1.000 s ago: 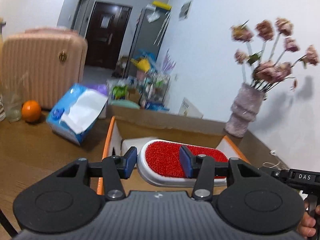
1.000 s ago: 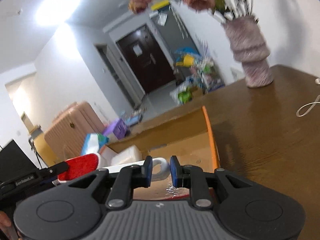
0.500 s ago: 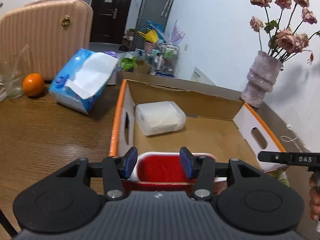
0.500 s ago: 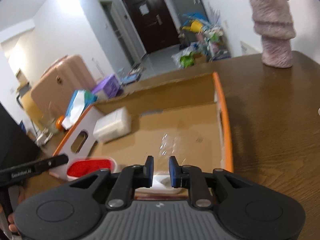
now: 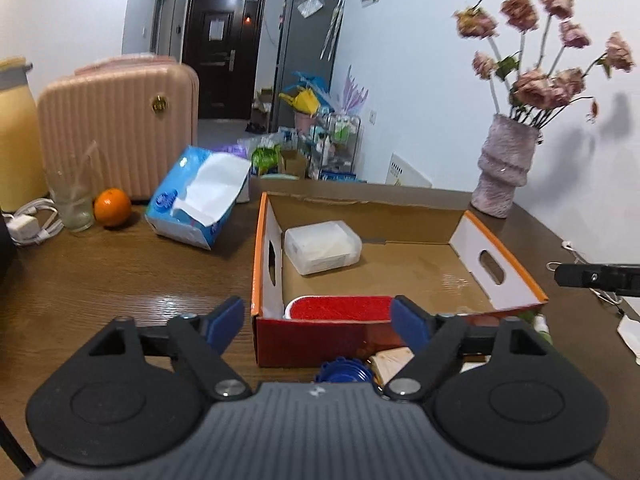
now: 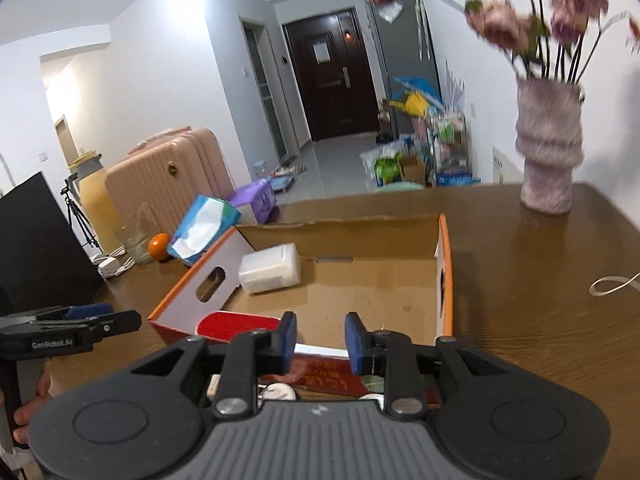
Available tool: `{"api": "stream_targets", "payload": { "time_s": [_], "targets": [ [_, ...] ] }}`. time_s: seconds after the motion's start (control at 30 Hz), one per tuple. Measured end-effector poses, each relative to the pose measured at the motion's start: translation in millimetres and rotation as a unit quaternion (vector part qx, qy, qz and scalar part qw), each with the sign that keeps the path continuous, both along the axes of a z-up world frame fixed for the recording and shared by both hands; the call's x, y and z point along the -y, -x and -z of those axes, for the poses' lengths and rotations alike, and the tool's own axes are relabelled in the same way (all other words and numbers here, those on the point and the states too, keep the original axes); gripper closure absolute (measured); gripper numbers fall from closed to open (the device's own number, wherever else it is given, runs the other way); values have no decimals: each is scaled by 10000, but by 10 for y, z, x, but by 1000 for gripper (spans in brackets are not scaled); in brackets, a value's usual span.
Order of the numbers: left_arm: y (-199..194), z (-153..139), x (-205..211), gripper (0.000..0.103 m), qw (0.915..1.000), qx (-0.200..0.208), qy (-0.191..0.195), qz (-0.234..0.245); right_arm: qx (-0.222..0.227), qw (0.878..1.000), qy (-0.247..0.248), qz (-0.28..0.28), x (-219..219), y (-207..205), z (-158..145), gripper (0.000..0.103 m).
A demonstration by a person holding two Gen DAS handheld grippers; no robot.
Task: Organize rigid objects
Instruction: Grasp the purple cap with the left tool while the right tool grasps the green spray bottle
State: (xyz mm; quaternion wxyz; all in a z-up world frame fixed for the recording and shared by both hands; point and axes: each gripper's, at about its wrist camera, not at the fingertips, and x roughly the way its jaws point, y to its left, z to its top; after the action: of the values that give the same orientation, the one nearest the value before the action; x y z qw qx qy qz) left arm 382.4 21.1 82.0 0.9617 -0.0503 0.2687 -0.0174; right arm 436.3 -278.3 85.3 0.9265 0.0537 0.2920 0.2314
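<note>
Open cardboard box with orange rims (image 5: 400,204) on brown wooden table (image 5: 100,264). Inside, at its near left corner, red-faced white lint brush (image 5: 340,307), partly hidden; at far left, 1 white plastic container (image 5: 322,246). Left gripper (image 5: 316,318) spread wide, empty, before near wall. Right gripper (image 6: 320,338) parted, apparently empty.

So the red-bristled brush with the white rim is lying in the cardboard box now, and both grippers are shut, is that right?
Not quite. The red-bristled brush with the white rim does lie in the cardboard box, but both grippers are open. The left wrist view shows the left gripper spread wide, and the right wrist view shows the right gripper parted, holding nothing.
</note>
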Motion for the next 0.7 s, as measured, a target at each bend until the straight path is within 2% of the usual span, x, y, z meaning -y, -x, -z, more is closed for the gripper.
{"api": "stream_targets", "payload": {
  "time_s": [0.13,0.33,0.43,0.53,0.7],
  "targets": [
    [380,-128,96,7,9995,272,-154,19,324,9994,89,24,68,363,-179,65],
    [926,-211,171,0,9982,579,-156,-17,863,9958,255,165,149,959,-285,53],
    [1231,-189,215,0,9967,766,-240,-86,1163,9920,407,269,160,1287,-232,51],
    [1545,-139,257,0,9946,981,-314,-111,1493,9865,544,391,154,1620,-137,41],
    [2043,13,251,0,9927,1197,-86,-112,1862,9788,617,597,132,2134,76,38]
  ]
}}
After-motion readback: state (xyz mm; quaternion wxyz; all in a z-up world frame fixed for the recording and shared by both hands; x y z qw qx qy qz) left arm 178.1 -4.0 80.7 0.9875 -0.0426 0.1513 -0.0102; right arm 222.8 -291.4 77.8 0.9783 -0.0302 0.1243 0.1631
